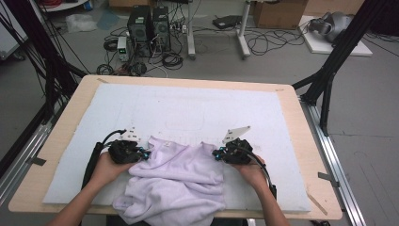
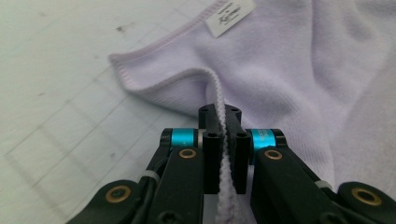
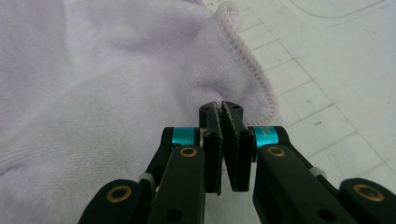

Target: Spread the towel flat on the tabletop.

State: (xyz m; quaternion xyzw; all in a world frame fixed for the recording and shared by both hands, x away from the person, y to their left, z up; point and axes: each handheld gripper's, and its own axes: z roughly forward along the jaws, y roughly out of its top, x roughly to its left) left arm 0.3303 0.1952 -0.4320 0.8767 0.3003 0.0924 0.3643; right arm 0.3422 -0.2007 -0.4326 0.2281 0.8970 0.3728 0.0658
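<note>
While crumpled, towel (image 1: 176, 181) pinched — left tongs (image 2: 223, 126), right tongs (image 3: 220, 122).

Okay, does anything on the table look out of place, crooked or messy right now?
Mainly the lilac towel: it lies crumpled rather than flat, and its near part hangs over the table's front edge. The left gripper is shut on a hemmed edge and the right gripper is shut on a fold near a corner. No damage or spill shows.

Even soft indoor light, faint shadows, no glare, close foregrounds slightly blurred
</note>
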